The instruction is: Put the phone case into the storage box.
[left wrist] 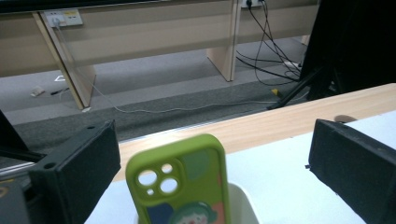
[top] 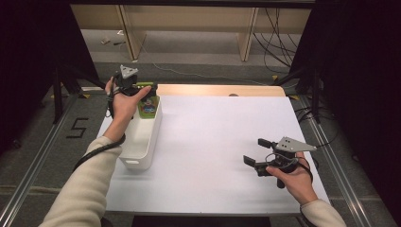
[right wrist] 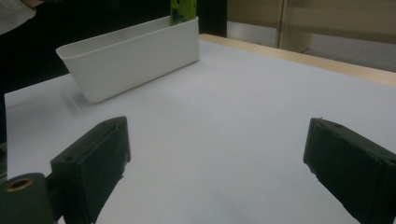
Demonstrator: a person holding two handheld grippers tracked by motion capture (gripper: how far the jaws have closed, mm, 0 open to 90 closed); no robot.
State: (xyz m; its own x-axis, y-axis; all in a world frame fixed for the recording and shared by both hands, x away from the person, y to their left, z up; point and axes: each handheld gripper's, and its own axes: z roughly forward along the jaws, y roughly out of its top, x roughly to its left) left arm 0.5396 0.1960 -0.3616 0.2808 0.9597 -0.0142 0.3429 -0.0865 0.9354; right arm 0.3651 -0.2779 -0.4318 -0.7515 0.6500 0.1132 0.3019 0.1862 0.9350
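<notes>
Black jaws of the right gripper [top: 256, 152] stand wide apart over bare white table [top: 222, 142], well apart from everything else. Farther off, the left gripper [left wrist: 210, 163] is also spread wide; between its jaws a green phone case [left wrist: 180, 186] (cartoon print) stands upright in the white bin's [top: 142, 142] far end.

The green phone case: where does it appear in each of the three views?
High view: green phone case upper left, standing in the far end of the white bin.
Left gripper view: bottom centre, between the jaws.
Right gripper view: top centre.
Shared landmark: the white bin.
</notes>
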